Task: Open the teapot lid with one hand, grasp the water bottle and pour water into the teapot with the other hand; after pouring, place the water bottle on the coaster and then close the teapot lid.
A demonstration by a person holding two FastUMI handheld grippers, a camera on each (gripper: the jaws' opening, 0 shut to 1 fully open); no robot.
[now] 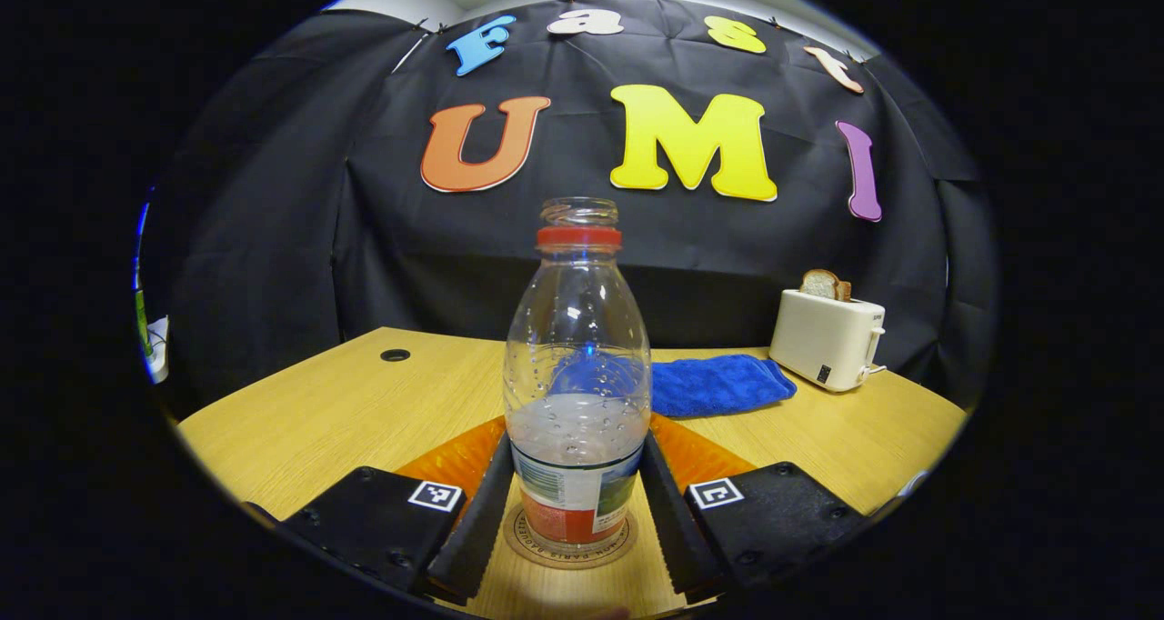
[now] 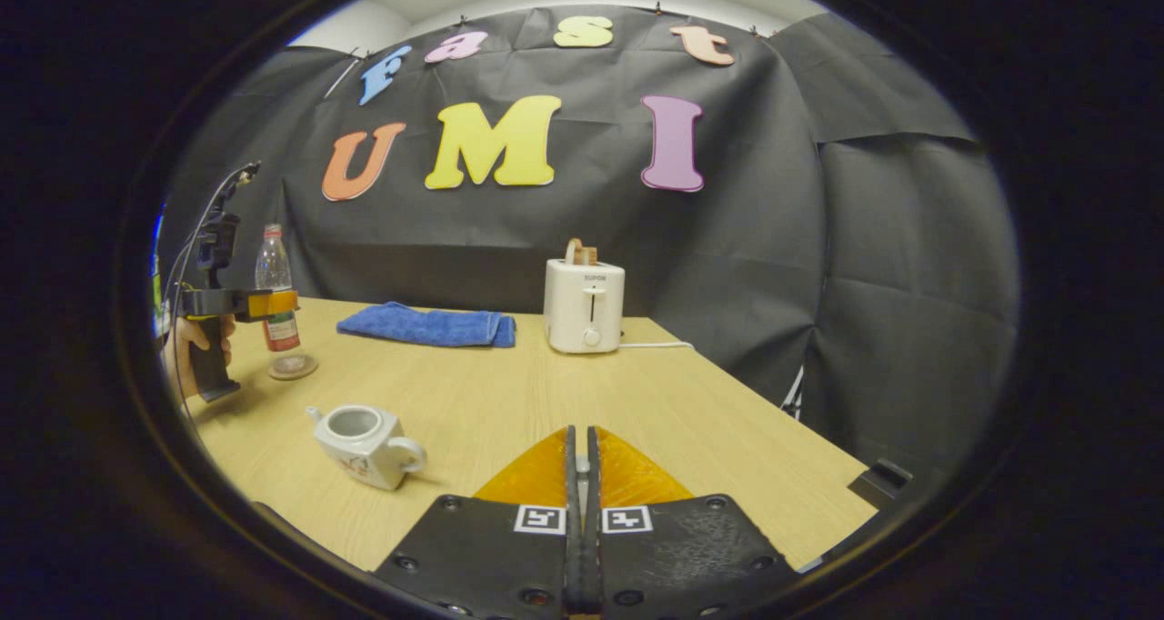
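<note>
Setting the bottle [image 1: 576, 393] on its coaster [image 1: 571, 547], my left gripper [image 1: 573, 502] jaws flank it, contact unclear; right gripper [image 2: 579, 484] jaws are closed empty, near the lidless teapot [image 2: 362, 443] on the table [image 2: 564, 402]

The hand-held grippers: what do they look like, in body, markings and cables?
Each hand-held gripper, left and right, has black finger carriers bearing small square black-and-white markers, over an orange translucent base. Seen in the right gripper view, the left one has a black handle, an orange front and thin cables above.
</note>
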